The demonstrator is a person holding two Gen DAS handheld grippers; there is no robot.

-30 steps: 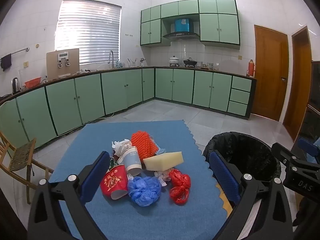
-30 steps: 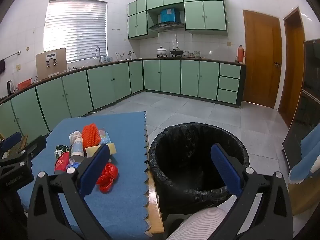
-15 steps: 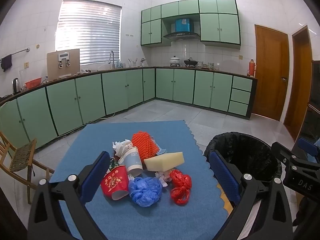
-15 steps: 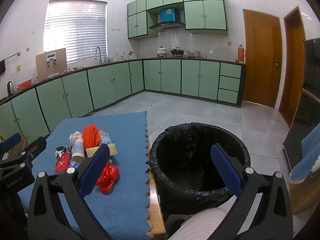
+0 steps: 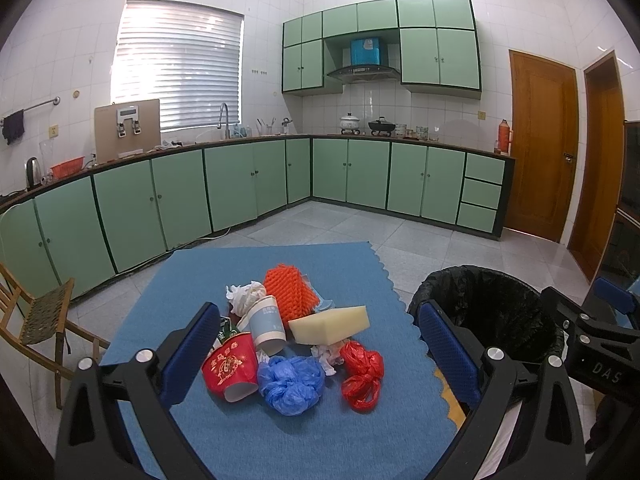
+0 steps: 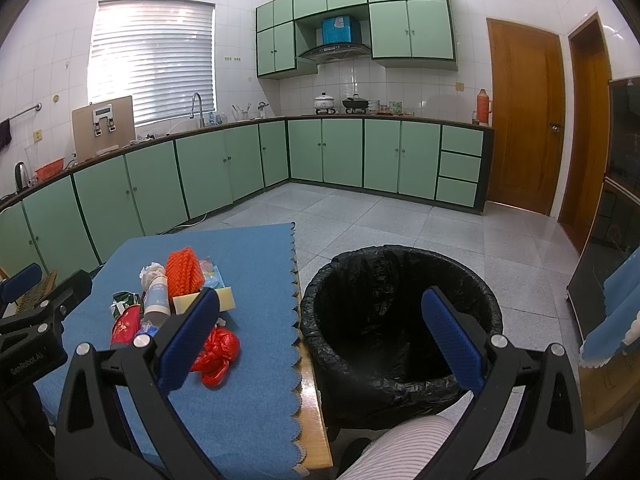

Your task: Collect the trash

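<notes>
A pile of trash lies on the blue table mat [image 5: 256, 272]: a red paper cup [image 5: 231, 370], a blue plastic bag [image 5: 290, 383], a red plastic bag [image 5: 362, 372], a yellow sponge [image 5: 330, 324], a grey-blue paper cup [image 5: 267, 322], an orange spiky pad [image 5: 290, 290] and crumpled white paper [image 5: 245, 294]. A bin with a black liner [image 6: 400, 320] stands right of the table. My left gripper [image 5: 316, 356] is open, held above the pile. My right gripper [image 6: 320, 336] is open, held above the gap between table and bin. Both are empty.
Green kitchen cabinets [image 5: 240, 184] run along the far walls. A wooden chair [image 5: 36, 320] stands left of the table. Two wooden doors [image 6: 524, 116] are at the right. Tiled floor [image 6: 380, 216] lies beyond the table. A striped knee [image 6: 404, 448] shows below the bin.
Both grippers have drifted very slightly; the trash pile and bin look almost the same. Nothing was taken hold of.
</notes>
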